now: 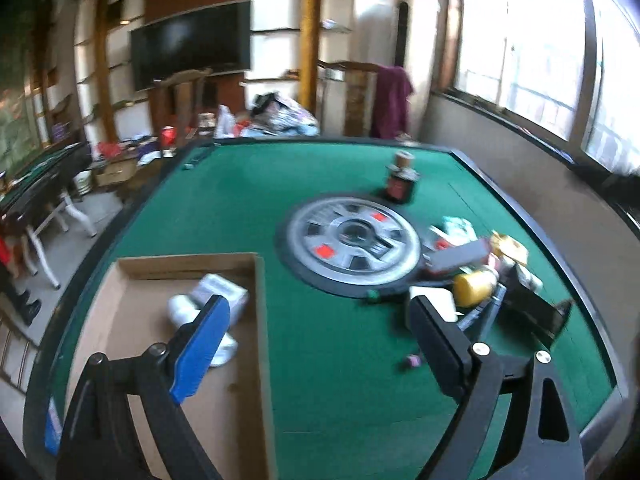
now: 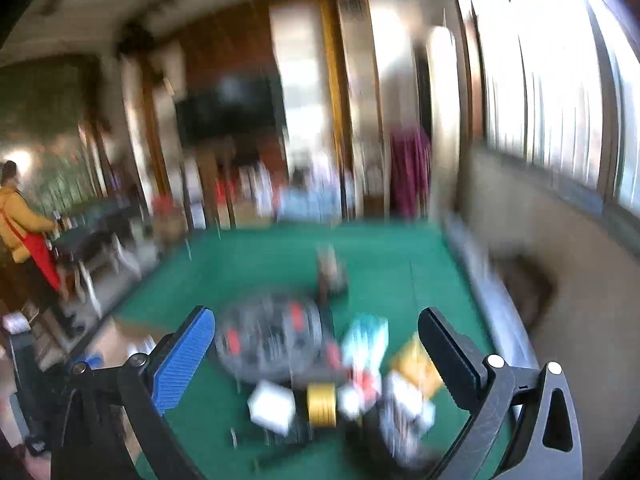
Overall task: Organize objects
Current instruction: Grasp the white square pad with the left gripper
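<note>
Blue and black, the two fingers of my left tongs [image 1: 316,312] stand wide apart with nothing between them, poised above the green desk [image 1: 224,200]. Under the blue finger [image 1: 200,352] sits an open cardboard box [image 1: 256,320] at the desk's near left, and inside it lie white items [image 1: 208,300], too smeared for me to name. Right of the box, at the middle of the desk, is a round grey dial [image 1: 352,244] with red marks. A dark jar [image 1: 400,184] stands upright just beyond the dial, apart from everything else. Against the dial's right edge lies a pile [image 1: 480,264] of loose things: a yellow bottle [image 1: 476,288] on its side, a dark flat box, something gold, white packets and black pieces. A small pink bit [image 1: 412,360] lies alone on the felt near the black finger.

My right tongs [image 2: 316,336] are likewise released, jaws spread wide and empty, above the same pile. That view is badly blurred; I make out what may be a yellow spool [image 2: 320,404], a white block [image 2: 272,404] and a teal packet [image 2: 364,340] among the heap, with the dial just behind them. At the far left a person in a yellow top [image 2: 20,220] stands by another table.
</note>
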